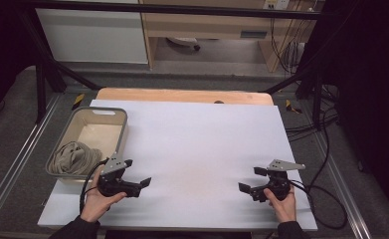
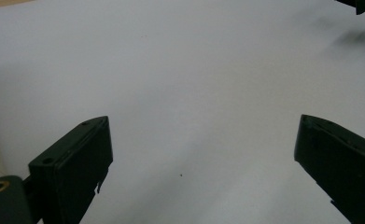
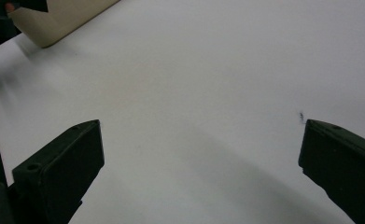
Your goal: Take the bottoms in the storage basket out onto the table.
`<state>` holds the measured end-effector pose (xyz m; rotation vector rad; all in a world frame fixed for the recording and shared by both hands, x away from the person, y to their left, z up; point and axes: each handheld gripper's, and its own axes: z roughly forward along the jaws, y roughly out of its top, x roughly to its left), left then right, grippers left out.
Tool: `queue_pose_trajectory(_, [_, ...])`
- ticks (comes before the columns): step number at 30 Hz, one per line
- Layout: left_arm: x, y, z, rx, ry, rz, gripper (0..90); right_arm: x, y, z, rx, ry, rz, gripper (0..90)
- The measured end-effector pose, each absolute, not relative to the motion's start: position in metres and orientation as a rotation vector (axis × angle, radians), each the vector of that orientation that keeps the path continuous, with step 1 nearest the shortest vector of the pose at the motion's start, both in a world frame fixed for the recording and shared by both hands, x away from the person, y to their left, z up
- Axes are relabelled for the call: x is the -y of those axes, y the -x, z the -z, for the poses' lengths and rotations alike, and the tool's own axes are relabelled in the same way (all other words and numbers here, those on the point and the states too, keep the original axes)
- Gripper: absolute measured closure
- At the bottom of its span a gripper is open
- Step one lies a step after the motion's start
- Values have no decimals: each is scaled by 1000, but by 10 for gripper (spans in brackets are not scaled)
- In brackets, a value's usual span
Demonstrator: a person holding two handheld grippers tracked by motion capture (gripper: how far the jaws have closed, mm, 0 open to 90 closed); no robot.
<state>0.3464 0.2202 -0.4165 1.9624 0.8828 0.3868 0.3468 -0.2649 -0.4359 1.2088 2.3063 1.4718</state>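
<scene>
Hands at the near edge each carry a hand-held gripper over the white surface (image 1: 197,144). The left hand-held gripper (image 1: 138,181) has its jaws spread wide with nothing between them; in the left gripper view only bare white sheet lies between the two black jaws. The right hand-held gripper (image 1: 249,180) stands equally wide and holds nothing, its jaws pointing inward toward the left one, well apart from it. A grey three-cornered plate tops each tool, and a black cable trails from each toward the near edge.

Just beyond the left hand-held gripper, on its outer side, sits a grey basket (image 1: 123,130) with a pale inside. A bundled beige cloth (image 1: 75,158) lies in the basket's near end, close to that gripper but not touching it. In the right gripper view the basket's pale wall (image 3: 61,18) shows far off, past the jaws.

Farther out, a strip of bare wood borders the sheet's far edge. No brand, label or writing can be read on the tools, basket or cloth; a small plate on the distant cabinet is too blurred to read.
</scene>
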Motion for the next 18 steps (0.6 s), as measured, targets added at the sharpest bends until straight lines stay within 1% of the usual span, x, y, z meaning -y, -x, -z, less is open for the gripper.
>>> queue_pose_trajectory(18, [-219,-344,410,-873,-1954,-383,43,265,-347,436,-2310,-1216,-1464,5])
